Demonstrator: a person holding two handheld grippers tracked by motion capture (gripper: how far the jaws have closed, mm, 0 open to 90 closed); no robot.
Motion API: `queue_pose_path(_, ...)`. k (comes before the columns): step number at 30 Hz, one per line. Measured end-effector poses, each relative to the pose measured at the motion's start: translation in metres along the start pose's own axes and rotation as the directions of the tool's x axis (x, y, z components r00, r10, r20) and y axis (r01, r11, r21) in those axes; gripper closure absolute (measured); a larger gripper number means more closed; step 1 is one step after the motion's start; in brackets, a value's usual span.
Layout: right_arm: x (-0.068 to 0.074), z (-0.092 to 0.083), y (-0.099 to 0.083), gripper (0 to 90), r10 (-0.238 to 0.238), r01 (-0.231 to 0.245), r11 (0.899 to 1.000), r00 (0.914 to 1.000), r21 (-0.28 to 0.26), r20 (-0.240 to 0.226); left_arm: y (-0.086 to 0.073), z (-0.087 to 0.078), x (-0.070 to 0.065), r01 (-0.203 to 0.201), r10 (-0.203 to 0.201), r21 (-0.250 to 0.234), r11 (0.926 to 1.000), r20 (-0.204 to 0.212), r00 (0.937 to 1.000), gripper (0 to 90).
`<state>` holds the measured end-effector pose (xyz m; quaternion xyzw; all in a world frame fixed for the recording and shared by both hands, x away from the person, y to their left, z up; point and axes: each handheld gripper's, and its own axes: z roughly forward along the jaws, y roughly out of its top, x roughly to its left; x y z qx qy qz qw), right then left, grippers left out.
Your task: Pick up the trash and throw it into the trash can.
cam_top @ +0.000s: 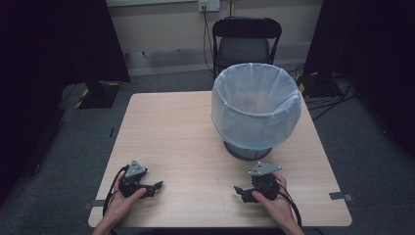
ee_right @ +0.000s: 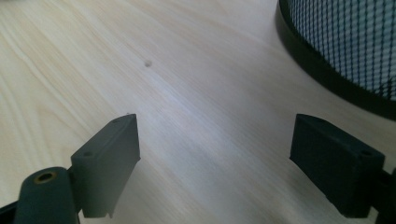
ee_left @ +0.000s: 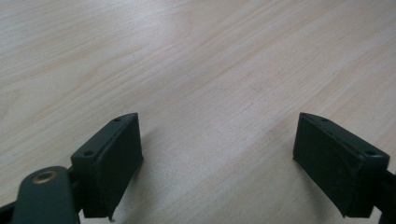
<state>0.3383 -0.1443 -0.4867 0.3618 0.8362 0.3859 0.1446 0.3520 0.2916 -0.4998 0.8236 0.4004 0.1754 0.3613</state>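
Item count: one counter (cam_top: 186,127). One mesh waste bin (cam_top: 256,110), fitted with one white liner bag (cam_top: 244,120). One black folding chair (cam_top: 246,44) behind the counter. Two handheld units: one left gripper (cam_top: 157,186), one right gripper (cam_top: 238,191). Two jaws per gripper.

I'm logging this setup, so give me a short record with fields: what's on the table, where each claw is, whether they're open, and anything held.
table: light wood, in a room with grey floor
bin: black mesh bin with a pale liner, upright at the far right of the table
left claw: at the near left, low on the wood, open, nothing between its jaws
right claw: at the near right, just in front of the bin, open, nothing between its jaws
hands: one on each claw, coming in from the near edge
behind table: black chair
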Motion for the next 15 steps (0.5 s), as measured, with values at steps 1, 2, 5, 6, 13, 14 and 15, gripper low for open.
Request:
queue_pose_path(1,-0.0004,0.0017,-0.0012,15.1,-0.001,0.001,1.0,1.0,0.01,0.004,0.0,0.0,0.0,-0.001,0.001,0.0,1.0,0.0,1.0,15.1)
queue_pose_path(2,-0.0006,0.0044,-0.0028,15.2,-0.007,0.007,1.0,0.9999,0.021,0.008,0.0,0.0,0.0,-0.001,0.001,0.0,1.0,0.0,1.0,15.2)
queue_pose_path(5,-0.0007,0.0088,-0.0052,15.0,-0.02,0.018,0.999,0.9994,0.044,0.03,0.0,-0.0001,0.0,-0.001,0.001,0.0,1.0,-0.001,1.0,15.1)
queue_pose_path(6,-0.0006,0.0099,-0.0063,14.5,-0.021,0.02,0.999,0.9992,0.036,0.033,0.0,-0.0001,0.0,-0.002,0.002,0.001,1.0,-0.001,1.0,15.1)
queue_pose_path(13,-0.0003,0.0105,-0.0084,13.3,-0.024,0.023,0.999,0.999,0.023,0.038,-0.0001,-0.0001,0.0,-0.002,0.002,0.001,1.0,-0.002,1.0,15.1)
queue_pose_path(14,-0.0003,0.0106,-0.0083,13.3,-0.023,0.023,0.999,0.999,0.024,0.038,-0.0001,-0.0001,-0.0001,-0.001,0.001,0.001,1.0,-0.001,1.0,15.1)
queue_pose_path(15,-0.0003,0.0105,-0.0083,13.3,-0.022,0.021,0.999,0.999,0.024,0.038,-0.0001,-0.0001,0.0,-0.002,0.002,0.001,1.0,-0.001,1.0,15.1)
